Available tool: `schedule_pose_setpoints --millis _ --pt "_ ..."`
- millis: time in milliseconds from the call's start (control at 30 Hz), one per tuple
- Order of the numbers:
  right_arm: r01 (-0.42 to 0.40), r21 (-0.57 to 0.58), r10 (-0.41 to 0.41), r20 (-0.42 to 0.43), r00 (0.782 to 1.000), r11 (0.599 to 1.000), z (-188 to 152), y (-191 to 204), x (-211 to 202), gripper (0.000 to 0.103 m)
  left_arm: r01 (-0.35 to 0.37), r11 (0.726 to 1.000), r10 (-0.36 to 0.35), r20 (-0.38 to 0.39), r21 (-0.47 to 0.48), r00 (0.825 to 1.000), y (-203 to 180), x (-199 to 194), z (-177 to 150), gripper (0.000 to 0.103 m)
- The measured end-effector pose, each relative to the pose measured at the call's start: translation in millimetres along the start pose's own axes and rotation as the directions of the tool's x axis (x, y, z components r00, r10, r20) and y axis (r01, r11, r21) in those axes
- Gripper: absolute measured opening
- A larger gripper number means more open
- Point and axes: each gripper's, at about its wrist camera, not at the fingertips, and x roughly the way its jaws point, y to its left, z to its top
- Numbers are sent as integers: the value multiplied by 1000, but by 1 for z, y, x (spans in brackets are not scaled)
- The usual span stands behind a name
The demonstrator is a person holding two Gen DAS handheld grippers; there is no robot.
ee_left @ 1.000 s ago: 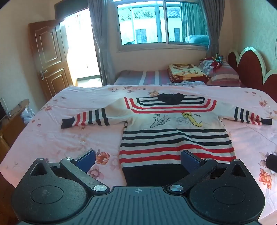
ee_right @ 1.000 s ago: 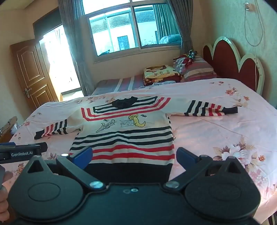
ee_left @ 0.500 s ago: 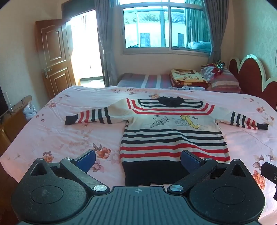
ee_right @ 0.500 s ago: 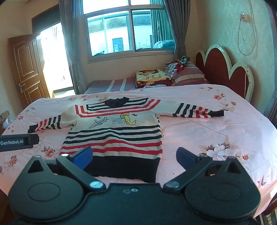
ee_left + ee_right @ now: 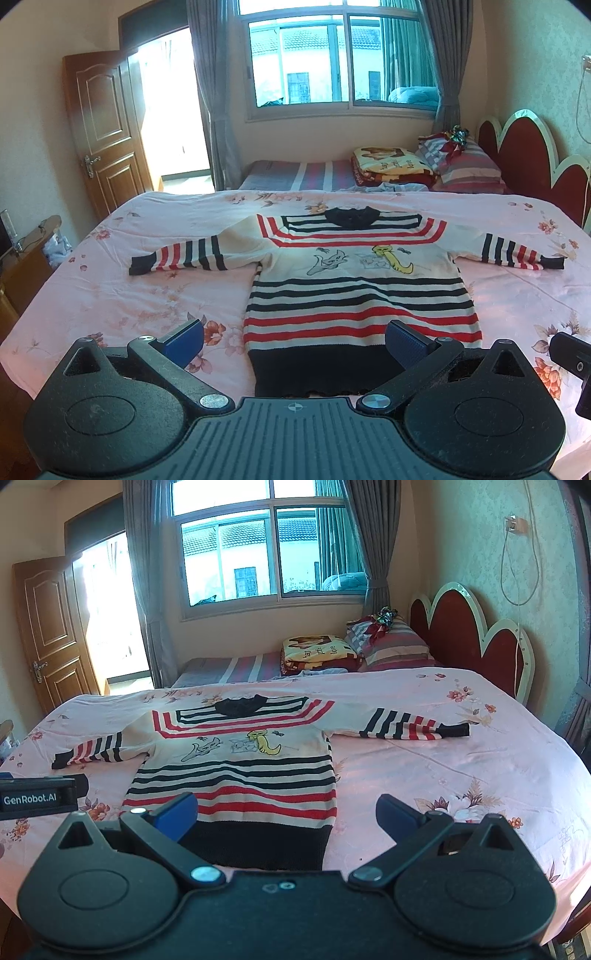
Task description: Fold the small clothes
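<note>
A small knitted sweater (image 5: 354,280) lies flat and face up on the pink floral sheet of the bed (image 5: 129,295), its neck toward the window and its hem toward the cameras; the body is cream with black and red stripes, a wide black band at the hem, a black collar, and two cartoon figures on the chest, one grey and one yellow; both sleeves are stretched out sideways, striped red and black with black cuffs; the fabric looks smooth, with nothing folded over. The left hand-held gripper (image 5: 295,339) hovers near the hem, blue-padded fingers spread wide and empty; the right hand-held gripper (image 5: 286,814) sits by the sweater's lower right corner, likewise spread apart and gripping nothing.
</note>
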Motion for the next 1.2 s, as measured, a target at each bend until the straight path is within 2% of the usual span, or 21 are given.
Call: schedule_pose_setpoints --millis 1200 --pt "4 16 -3 -15 1000 1000 0 -6 8 102 8 1000 -8 -21 4 1000 -7 10 -1 103"
